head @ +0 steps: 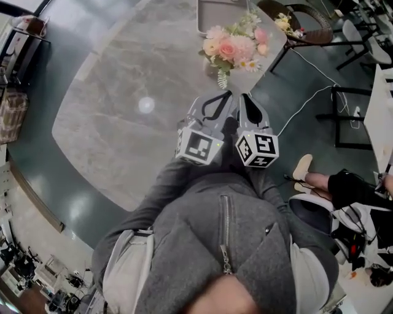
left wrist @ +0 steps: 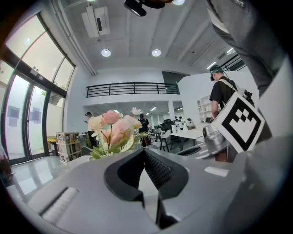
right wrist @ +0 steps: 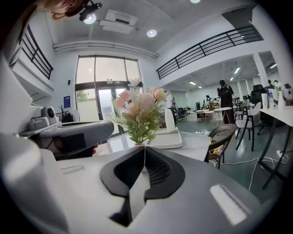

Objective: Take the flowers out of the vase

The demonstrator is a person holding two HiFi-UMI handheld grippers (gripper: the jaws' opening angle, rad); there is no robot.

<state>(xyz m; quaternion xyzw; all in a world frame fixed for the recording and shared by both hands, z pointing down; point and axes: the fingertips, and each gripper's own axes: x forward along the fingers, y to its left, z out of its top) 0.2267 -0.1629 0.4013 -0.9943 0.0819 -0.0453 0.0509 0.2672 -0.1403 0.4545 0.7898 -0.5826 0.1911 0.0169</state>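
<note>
Pink-and-cream flower bunch with green leaves (head: pixel 232 48) stands at the upper centre of the head view, near the far edge of the grey marble-patterned bench (head: pixel 123 122), just below a white rectangular tray (head: pixel 215 15). Left gripper (head: pixel 226 95) and right gripper (head: pixel 244 98) lie side by side at frame centre, tips just short of the foliage. Both are clenched on nothing: in each gripper view the ribbed black jaws meet, with the flowers beyond them.
</note>
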